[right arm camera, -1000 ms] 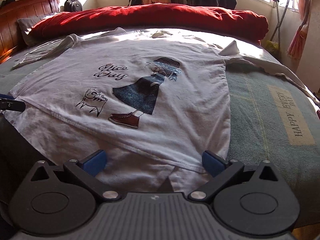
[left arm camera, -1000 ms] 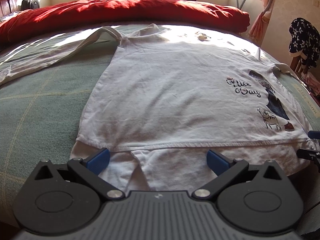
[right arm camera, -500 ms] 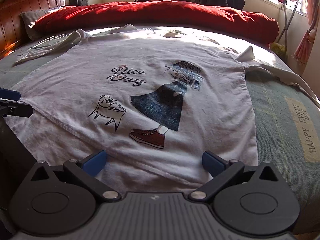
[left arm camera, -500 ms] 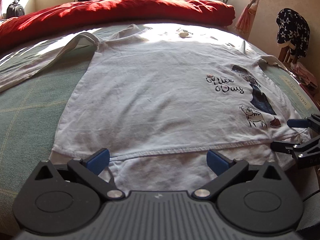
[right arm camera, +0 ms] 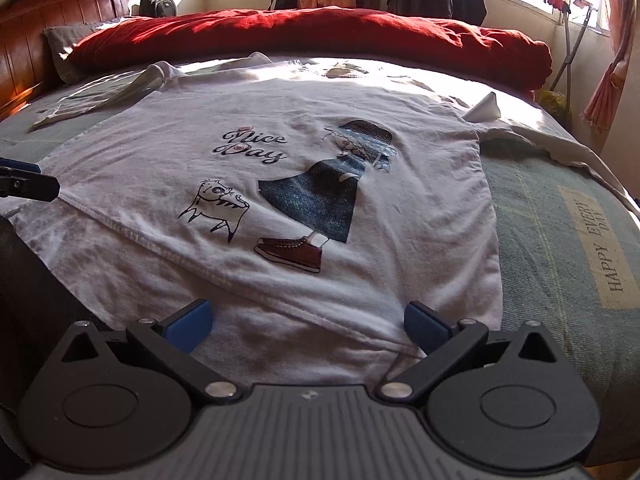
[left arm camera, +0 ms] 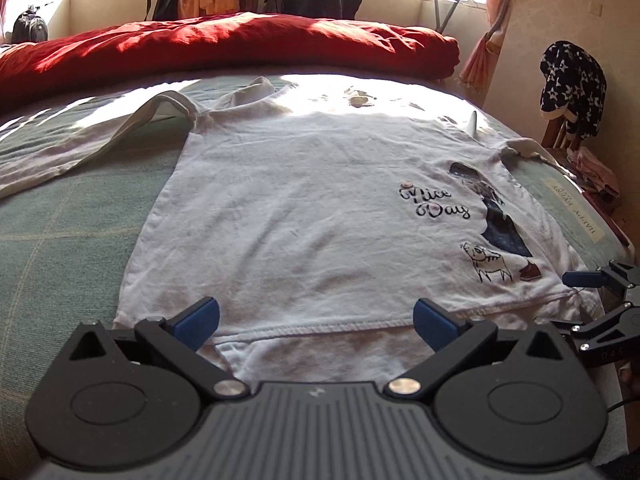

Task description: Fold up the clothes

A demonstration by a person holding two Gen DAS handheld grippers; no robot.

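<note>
A white long-sleeved shirt (left arm camera: 304, 208) with a "Nice Day" print lies flat, front up, on the green bed cover (left arm camera: 60, 248), its hem toward me and both sleeves spread outward. My left gripper (left arm camera: 316, 318) is open just over the hem near the shirt's left side, nothing between its blue pads. My right gripper (right arm camera: 308, 322) is open over the hem near the shirt's (right arm camera: 360, 184) right side, also holding nothing. The right gripper (left arm camera: 592, 292) also shows at the left wrist view's right edge, and a left fingertip (right arm camera: 24, 180) at the right wrist view's left edge.
A red duvet (left arm camera: 240, 48) is bunched along the far side of the bed. A wooden headboard (right arm camera: 44, 48) and a grey pillow (right arm camera: 60, 44) lie far left. A chair with a star-patterned garment (left arm camera: 572, 88) stands right of the bed. The bed cover (right arm camera: 560, 240) carries a "HAPPY EVERY DAY" label (right arm camera: 596, 248).
Both grippers have moved forward over the hem and come closer together; the left shifted right, the right shifted left. Both stayed open and the shirt has not moved.
</note>
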